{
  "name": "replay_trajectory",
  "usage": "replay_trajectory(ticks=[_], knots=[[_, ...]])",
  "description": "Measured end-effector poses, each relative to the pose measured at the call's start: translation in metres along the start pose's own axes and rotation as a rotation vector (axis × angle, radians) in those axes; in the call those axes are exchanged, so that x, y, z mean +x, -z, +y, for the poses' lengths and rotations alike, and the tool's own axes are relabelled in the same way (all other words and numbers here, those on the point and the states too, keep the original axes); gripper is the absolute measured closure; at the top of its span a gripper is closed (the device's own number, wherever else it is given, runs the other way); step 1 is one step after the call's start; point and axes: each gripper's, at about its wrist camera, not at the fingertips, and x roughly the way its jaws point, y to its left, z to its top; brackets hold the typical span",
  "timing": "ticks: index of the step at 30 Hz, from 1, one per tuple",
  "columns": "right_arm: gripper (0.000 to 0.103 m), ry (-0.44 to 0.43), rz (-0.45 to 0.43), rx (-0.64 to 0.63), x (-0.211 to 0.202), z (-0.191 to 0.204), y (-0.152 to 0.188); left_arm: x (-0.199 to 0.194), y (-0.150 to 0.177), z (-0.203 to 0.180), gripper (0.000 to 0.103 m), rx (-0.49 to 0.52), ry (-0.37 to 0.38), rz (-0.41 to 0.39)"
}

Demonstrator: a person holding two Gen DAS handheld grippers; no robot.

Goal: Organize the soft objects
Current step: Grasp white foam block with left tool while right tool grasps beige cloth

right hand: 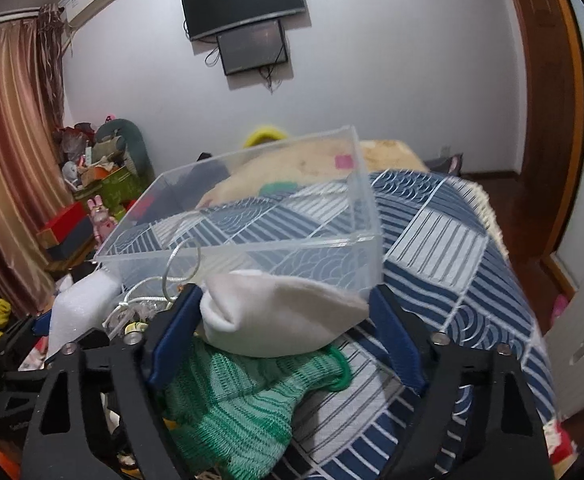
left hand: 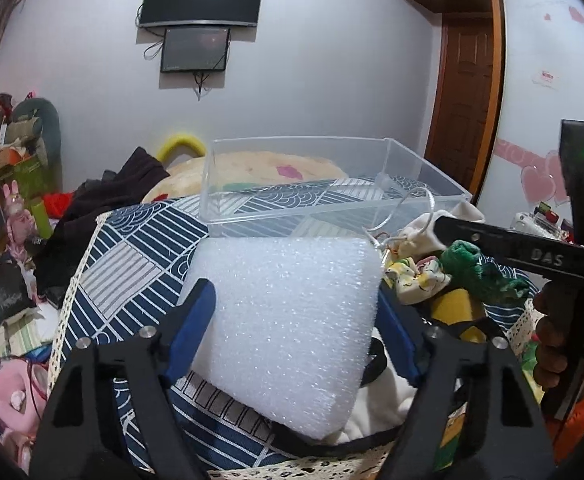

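Note:
A clear plastic box stands on the blue patterned cloth; it also shows in the right wrist view. My left gripper is shut on a white foam block, held just short of the box. My right gripper has its jaws wide around a white sock that lies on a green knit sock; the left pad touches it, the right pad stands apart. The foam block shows at the left there.
A pile of soft things lies right of the foam: a yellow printed cloth, a green sock, a white drawstring pouch. The right gripper's body crosses the right edge. Clutter lines the floor at the left.

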Motion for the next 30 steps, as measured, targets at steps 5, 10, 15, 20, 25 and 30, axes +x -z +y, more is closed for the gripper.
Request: replay_trajectory(ticks=[5, 10, 15, 20, 25, 30], knots=[[0.064, -0.052, 0.032, -0.004, 0.001, 0.002, 0.004, -0.009, -0.001, -0.001, 0.039, 0.027, -0.003, -0.015], [0.087, -0.052, 0.031, -0.045, -0.002, 0.008, 0.007, -0.019, -0.004, 0.003, 0.048, 0.024, -0.006, -0.029], [0.092, -0.027, 0.007, -0.056, -0.011, 0.008, 0.005, -0.032, -0.008, 0.009, 0.056, 0.015, -0.011, -0.046], [0.093, -0.026, -0.039, -0.044, -0.027, 0.004, -0.001, -0.049, -0.017, 0.011, 0.063, -0.008, 0.014, -0.083], [0.093, -0.027, -0.093, -0.046, -0.045, 0.006, -0.008, -0.07, -0.024, 0.003, 0.065, 0.021, 0.01, -0.139], [0.093, -0.027, -0.147, -0.052, -0.06, 0.009, -0.014, -0.087, -0.036, -0.002, 0.065, 0.025, 0.02, -0.191]])
